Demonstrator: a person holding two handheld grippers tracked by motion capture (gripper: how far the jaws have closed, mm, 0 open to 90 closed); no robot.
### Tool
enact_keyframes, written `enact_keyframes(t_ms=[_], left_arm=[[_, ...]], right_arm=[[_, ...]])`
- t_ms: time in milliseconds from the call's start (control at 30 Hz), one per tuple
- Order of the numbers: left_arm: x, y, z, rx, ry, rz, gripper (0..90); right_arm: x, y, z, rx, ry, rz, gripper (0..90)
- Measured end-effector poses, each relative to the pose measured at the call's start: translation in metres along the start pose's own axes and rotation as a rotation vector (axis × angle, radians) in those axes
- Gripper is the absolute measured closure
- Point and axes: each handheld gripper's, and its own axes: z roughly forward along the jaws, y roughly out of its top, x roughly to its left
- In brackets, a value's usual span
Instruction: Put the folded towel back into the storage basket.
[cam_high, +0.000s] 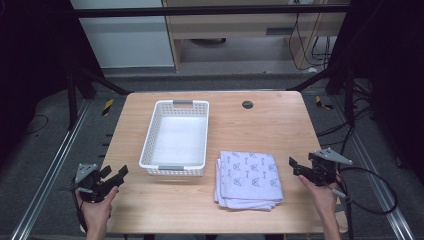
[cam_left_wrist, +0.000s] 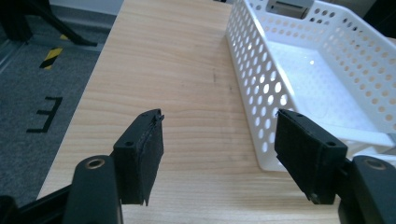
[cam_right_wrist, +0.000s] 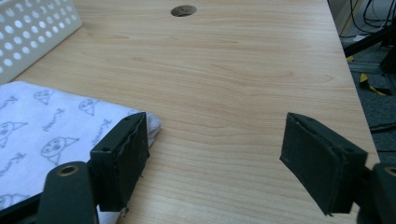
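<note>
The folded white cloth with a grey pattern (cam_high: 249, 178) is lying near, right of the empty white perforated plastic basket (cam_high: 148, 143). The left hand-held gripper (cam_high: 114, 174) and right hand-held gripper (cam_high: 296, 166) are waiting spread at the surface (cam_high: 270, 125) edges, probably ready to lift it.

A folded lilac towel (cam_high: 249, 179) (printed pattern) lies flat just right of an empty white perforated basket (cam_high: 150, 140).

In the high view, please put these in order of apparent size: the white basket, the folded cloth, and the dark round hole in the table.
Largest to smallest, as seen in the high view:
1. white basket
2. folded cloth
3. dark round hole
</note>
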Motion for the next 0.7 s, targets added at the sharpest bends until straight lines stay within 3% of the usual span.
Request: enact_keyframes(t_ms=[133,200,400,533,700], left_arm=[[-0.009,0.001,-0.003,-0.007,-0.017,0.029,32.1],[-0.018,0.002,-0.005,-0.019,-0.039,0.064,32.0],[-0.032,0.003,-0.006,-0.016,-0.089,0.096,32.2],[-0.043,0.004,-0.007,-0.013,-0.118,0.115,32.2],[-0.055,0.006,-0.008,-0.014,-0.152,0.135,31.8]], right_arm=[[0.001,0.002,-0.003,-0.005,0.013,-0.003,25.2],[0.002,0.003,-0.005,-0.011,0.019,0.004,25.4],[0.008,0.006,-0.008,-0.016,0.008,-0.031,27.0],[0.011,0.010,-0.011,-0.024,0.042,-0.020,28.2],[0.015,0.015,-0.014,-0.028,0.060,-0.051,27.8]])
